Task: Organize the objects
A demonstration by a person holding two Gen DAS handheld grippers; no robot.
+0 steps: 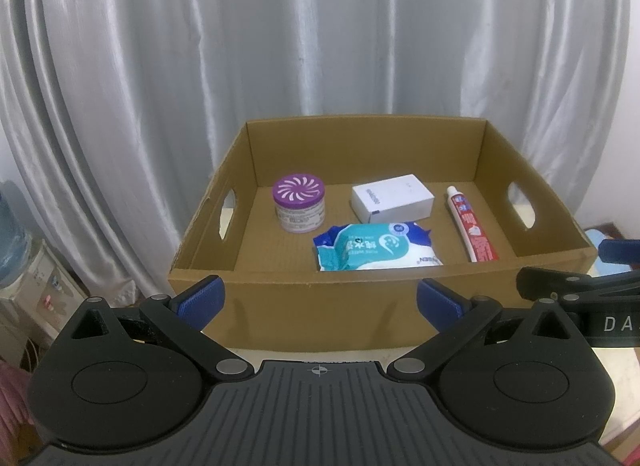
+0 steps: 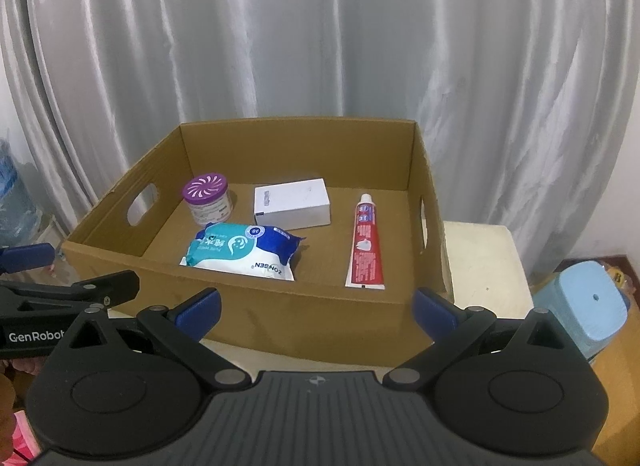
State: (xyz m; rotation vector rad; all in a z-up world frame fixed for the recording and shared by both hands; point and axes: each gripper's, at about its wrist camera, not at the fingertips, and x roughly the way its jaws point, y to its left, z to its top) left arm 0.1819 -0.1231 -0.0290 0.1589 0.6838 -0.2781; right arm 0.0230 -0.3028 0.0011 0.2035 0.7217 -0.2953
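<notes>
An open cardboard box (image 1: 304, 302) (image 2: 320, 326) stands on a cream table and holds a purple-lidded round jar (image 1: 299, 201) (image 2: 208, 197), a white carton (image 1: 393, 197) (image 2: 294, 203), a teal and blue wipes pack (image 1: 376, 248) (image 2: 244, 252) and a red toothpaste tube (image 1: 474, 225) (image 2: 365, 244). My left gripper (image 1: 320, 298) hovers open in front of the box's near wall, nothing between its blue pads. My right gripper (image 2: 316, 308) is open too, just short of the same wall. Each gripper shows at the edge of the other's view.
Grey curtains hang behind the box. A water dispenser (image 1: 24, 266) stands at the left, a light blue stool (image 2: 588, 306) at the right below the table (image 2: 484, 266). The box has handle cut-outs in both side walls.
</notes>
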